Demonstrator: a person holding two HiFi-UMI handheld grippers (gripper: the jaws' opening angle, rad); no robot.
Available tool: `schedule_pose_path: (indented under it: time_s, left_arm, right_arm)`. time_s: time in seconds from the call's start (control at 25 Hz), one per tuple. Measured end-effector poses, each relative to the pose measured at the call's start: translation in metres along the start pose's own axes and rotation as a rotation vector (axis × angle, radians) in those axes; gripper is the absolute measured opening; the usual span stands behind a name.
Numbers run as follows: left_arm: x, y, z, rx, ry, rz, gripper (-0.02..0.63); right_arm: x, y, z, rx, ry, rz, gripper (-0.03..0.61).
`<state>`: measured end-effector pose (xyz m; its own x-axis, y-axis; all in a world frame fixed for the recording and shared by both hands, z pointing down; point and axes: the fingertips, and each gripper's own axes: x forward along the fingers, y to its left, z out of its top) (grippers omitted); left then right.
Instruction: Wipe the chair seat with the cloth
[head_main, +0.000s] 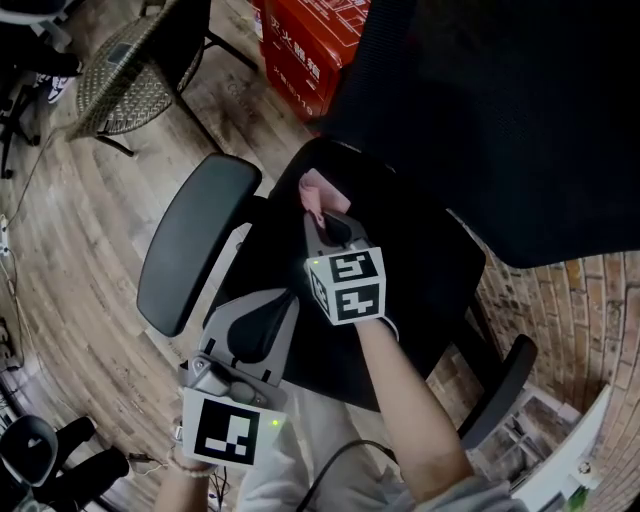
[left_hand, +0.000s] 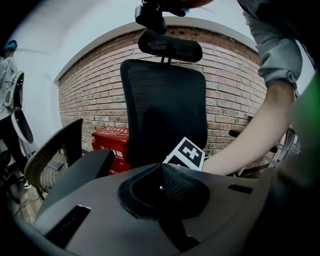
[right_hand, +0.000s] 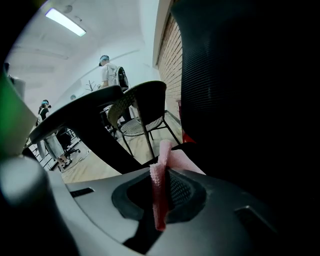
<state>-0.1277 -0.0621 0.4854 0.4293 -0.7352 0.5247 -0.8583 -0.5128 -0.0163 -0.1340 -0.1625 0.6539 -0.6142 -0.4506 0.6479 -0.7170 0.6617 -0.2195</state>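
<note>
A black office chair stands below me, its seat (head_main: 420, 260) dark under the tall mesh backrest (head_main: 500, 110). My right gripper (head_main: 318, 216) is shut on a pink cloth (head_main: 322, 194), holding it over the seat's far left part near the backrest. In the right gripper view the pink cloth (right_hand: 161, 185) hangs pinched between the jaws. My left gripper (head_main: 262, 325) hovers at the seat's front left edge, shut with nothing in it. The left gripper view looks at the backrest (left_hand: 165, 110) and the right gripper's marker cube (left_hand: 187, 152).
The chair's left armrest (head_main: 195, 240) lies left of the seat, the right armrest (head_main: 505, 385) at lower right. A red box (head_main: 315, 45) and a wicker chair (head_main: 130, 75) stand on the wooden floor beyond. A brick wall runs at right. People stand far off.
</note>
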Motion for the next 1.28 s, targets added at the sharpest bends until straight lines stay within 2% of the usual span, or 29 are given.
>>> schedule_pose_path:
  time_s: [0.16,0.48,0.92,1.28]
  left_arm:
    - [-0.005,0.004,-0.001,0.010,0.008,-0.005,0.018]
    - [0.003,-0.006,0.002,0.052,0.009,-0.058,0.018]
    - [0.032,-0.061,0.019,0.140,-0.010,-0.204,0.018]
    - [0.053,-0.112,0.032,0.213,-0.032,-0.338,0.018]
  right_arm:
    - [0.002,0.012,-0.004,-0.001,0.012,0.005,0.054]
    - [-0.016,-0.011,-0.029,0.062,0.029,-0.082,0.054]
    - [-0.089,-0.083,-0.080,0.175,0.039,-0.288,0.055]
    - [-0.174,-0.128,-0.133,0.309,0.051,-0.514,0.055]
